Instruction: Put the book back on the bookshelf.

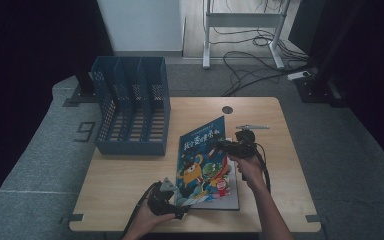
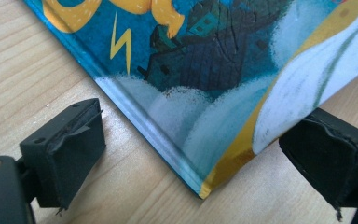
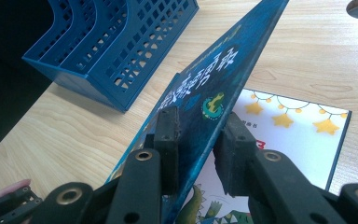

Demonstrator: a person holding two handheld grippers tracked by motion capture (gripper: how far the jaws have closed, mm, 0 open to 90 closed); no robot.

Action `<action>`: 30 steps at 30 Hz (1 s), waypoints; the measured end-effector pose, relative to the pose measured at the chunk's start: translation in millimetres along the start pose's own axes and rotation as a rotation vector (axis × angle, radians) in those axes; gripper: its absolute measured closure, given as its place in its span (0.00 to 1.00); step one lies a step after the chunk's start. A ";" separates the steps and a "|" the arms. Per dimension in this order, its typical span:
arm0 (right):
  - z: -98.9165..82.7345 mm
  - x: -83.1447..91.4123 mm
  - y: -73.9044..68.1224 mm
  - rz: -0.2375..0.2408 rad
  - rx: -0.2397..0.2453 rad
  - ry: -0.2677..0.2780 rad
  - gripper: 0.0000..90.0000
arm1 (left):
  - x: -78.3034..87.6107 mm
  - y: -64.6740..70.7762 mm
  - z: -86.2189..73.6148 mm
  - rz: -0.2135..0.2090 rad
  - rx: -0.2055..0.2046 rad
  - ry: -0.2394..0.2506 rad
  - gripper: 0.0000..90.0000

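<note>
Your left hand-held gripper sits closest, at the near edge of the light wooden table, its two black pads spread wide apart. Between them lies the bottom corner of the blue picture book with the cartoon cover; neither pad presses on it, and the left pad stands clear of the spine edge while the right one lies under the lifted page corner. Your right hand-held gripper is clamped on the book's raised front cover near its far edge, one pad on each face, so the cover stands tilted up off the white illustrated page below. From above, the book lies in the middle of the table between your two hands, with the dark blue plastic file rack well apart at the far left.
</note>
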State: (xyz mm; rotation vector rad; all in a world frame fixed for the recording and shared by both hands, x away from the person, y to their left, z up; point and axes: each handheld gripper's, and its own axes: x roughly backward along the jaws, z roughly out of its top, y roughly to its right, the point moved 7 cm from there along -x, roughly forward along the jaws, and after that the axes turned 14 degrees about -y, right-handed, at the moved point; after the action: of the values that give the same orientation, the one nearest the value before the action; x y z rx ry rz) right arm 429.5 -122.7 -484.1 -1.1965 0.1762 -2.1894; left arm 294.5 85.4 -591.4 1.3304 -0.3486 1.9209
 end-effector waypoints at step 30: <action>7.7 -13.6 -1.9 0.064 -0.010 -0.024 0.78 | 7.3 -6.8 -10.7 -0.007 0.006 0.007 0.10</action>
State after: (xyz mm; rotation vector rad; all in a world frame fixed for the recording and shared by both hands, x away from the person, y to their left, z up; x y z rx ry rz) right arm 440.1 -112.0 -488.6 -1.2053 0.2124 -2.1203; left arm 290.9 99.5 -590.7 1.3271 -0.3344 1.9213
